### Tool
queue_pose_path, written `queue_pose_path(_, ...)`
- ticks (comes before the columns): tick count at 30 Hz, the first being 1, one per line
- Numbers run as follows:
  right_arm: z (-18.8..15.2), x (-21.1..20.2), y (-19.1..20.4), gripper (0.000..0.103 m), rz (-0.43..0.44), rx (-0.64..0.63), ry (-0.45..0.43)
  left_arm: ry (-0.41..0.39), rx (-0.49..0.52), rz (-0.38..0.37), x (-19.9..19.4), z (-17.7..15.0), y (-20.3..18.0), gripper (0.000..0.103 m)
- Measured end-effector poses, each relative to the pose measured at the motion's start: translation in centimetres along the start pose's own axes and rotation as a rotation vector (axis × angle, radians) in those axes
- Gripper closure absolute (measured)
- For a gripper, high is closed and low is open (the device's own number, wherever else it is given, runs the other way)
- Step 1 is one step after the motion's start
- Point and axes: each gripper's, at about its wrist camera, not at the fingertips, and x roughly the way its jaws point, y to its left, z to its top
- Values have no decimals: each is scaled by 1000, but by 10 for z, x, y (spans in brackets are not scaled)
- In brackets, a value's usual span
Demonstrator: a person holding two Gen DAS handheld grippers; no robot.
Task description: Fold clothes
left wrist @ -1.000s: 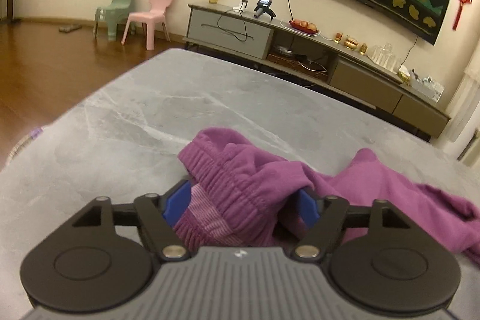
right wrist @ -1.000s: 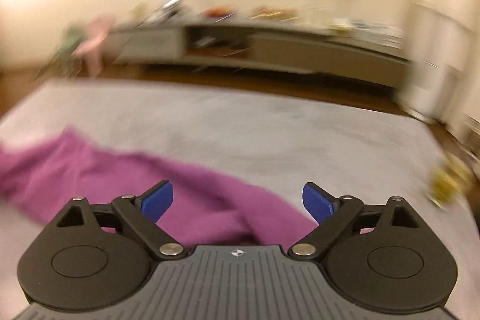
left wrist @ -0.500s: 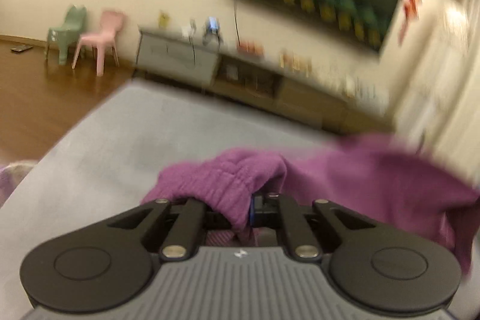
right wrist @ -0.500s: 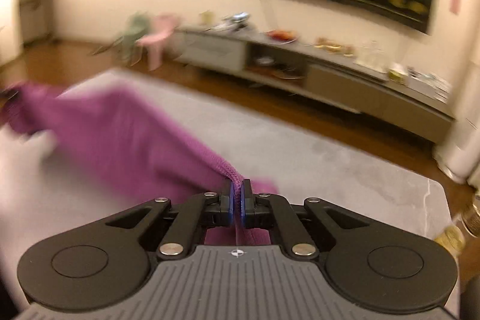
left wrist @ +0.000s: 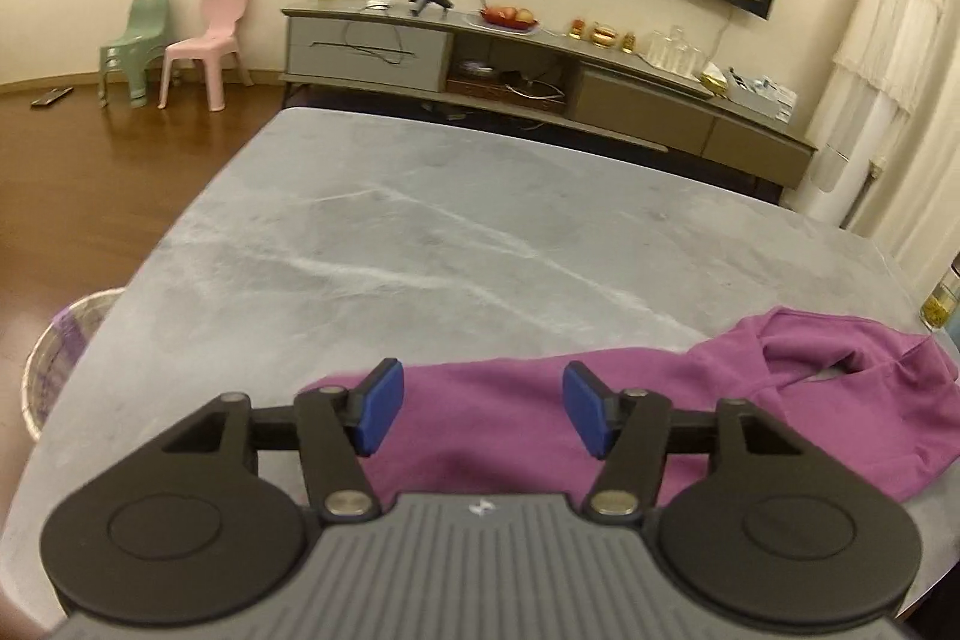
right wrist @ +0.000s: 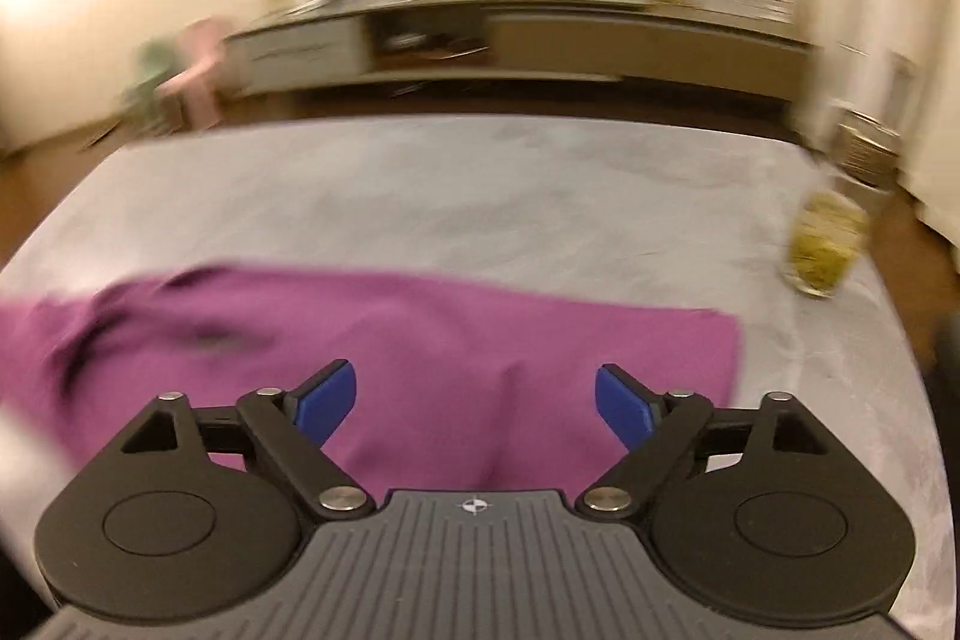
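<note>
While both tools hung over the cloth with nothing between their pads, the scene read near to far as follows:
Left gripper (left wrist: pixel 478 415): fingers spread wide, released, holding nothing, poised above the near part of the purple garment (left wrist: pixel 660 418)
Right gripper (right wrist: pixel 477 403): likewise spread and empty, over the flatter end of the same garment (right wrist: pixel 456 340); this view was smeared by motion, so finer detail could not be told
Garment: it lay stretched sideways along the near edge of the grey table (left wrist: pixel 420 232), fairly flat at one end with a straight edge, bunched and creased at the other, where a folded-over lump showed an opening
Stage, as a judgement: the spread-out cloth fitted either a laying-flat ahead of a fold or a pause between folds; which one, the pictures did not settle
Doing it well: any grip should have taken an edge or corner, not the middle, and the rumpled end wanted smoothing so layers lay even
Hazard: a glass jar (right wrist: pixel 825 244) stood near the garment's far corner, within reach of a swung hem
Beyond: a basket (left wrist: pixel 60 358) sat below the table's left side
</note>
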Motion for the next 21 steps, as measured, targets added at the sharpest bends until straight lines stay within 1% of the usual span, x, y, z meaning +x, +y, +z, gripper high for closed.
queue_pose_path(1,3,16,-11,12,-46,17,6,7,7,-12,8,4,-7,38)
queue_pose_path(3,8,49,-32,10,-137,52,19,29,16,-39,27,11,-25,36)
queue_pose_path(6,17,97,-64,10,-275,105,39,76,53,-115,54,10,-64,36)
queue_pose_path(7,16,114,-75,10,-303,113,62,84,73,-145,63,10,-81,35)
queue_pose_path(9,14,137,-88,10,-319,136,93,102,113,-202,82,10,-116,33)
queue_pose_path(11,11,148,-95,10,-330,161,121,122,153,-252,105,10,-152,32)
queue_pose_path(12,10,152,-99,11,-320,178,134,137,181,-268,118,10,-170,31)
queue_pose_path(13,11,153,-100,21,-283,206,120,153,214,-261,132,9,-184,31)
queue_pose_path(14,15,152,-97,55,-257,205,108,166,247,-241,146,7,-196,31)
queue_pose_path(15,24,155,-90,82,-238,165,109,180,274,-211,160,5,-204,40)
queue_pose_path(16,34,159,-83,96,-218,122,111,194,282,-174,171,4,-205,67)
queue_pose_path(17,43,163,-76,96,-199,80,112,207,280,-137,182,5,-202,82)
queue_pose_path(18,58,156,-59,96,-187,-1,63,199,264,-129,182,7,-196,95)
queue_pose_path(20,86,116,-38,96,-151,-33,-108,153,213,-155,171,16,-181,97)
queue_pose_path(21,92,88,-32,96,-121,-37,-216,130,202,-185,159,19,-175,100)
